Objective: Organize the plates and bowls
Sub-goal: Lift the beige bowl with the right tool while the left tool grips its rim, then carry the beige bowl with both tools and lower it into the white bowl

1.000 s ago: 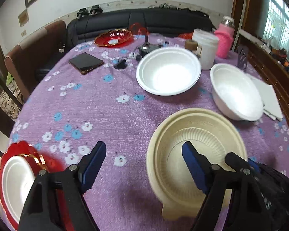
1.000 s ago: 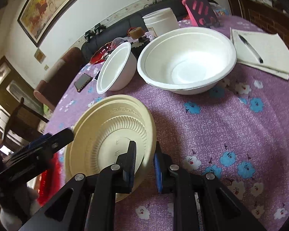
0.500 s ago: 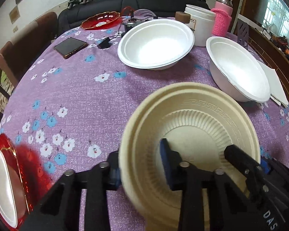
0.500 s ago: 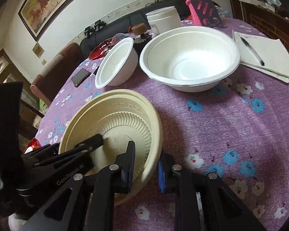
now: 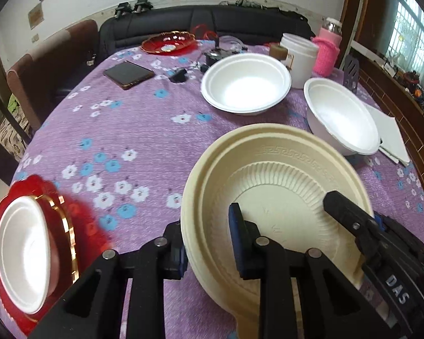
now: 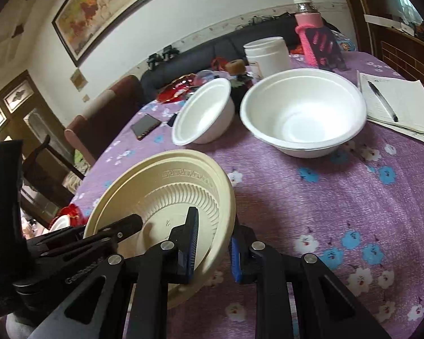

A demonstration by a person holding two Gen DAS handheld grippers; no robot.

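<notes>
I had both grippers on the cream plates, a nested pair held tilted just above the purple counter. My left gripper had just been closing, and its fingers were narrow, pinching the plates' near-left rim, one pad inside and one outside. My right gripper held the opposite rim the same way, fingers narrow with one blue pad in the well and the other under the edge. In the left view the right gripper's black tip reached in over the plates' right side.

Beyond the plates sat two white bowls: a shallow bowl farther back and a deep bowl to the right, near each other but apart. At the counter's near-left edge a red dish carried a white plate. A phone lay farther back on the left, and a second red dish stood at the far edge.
</notes>
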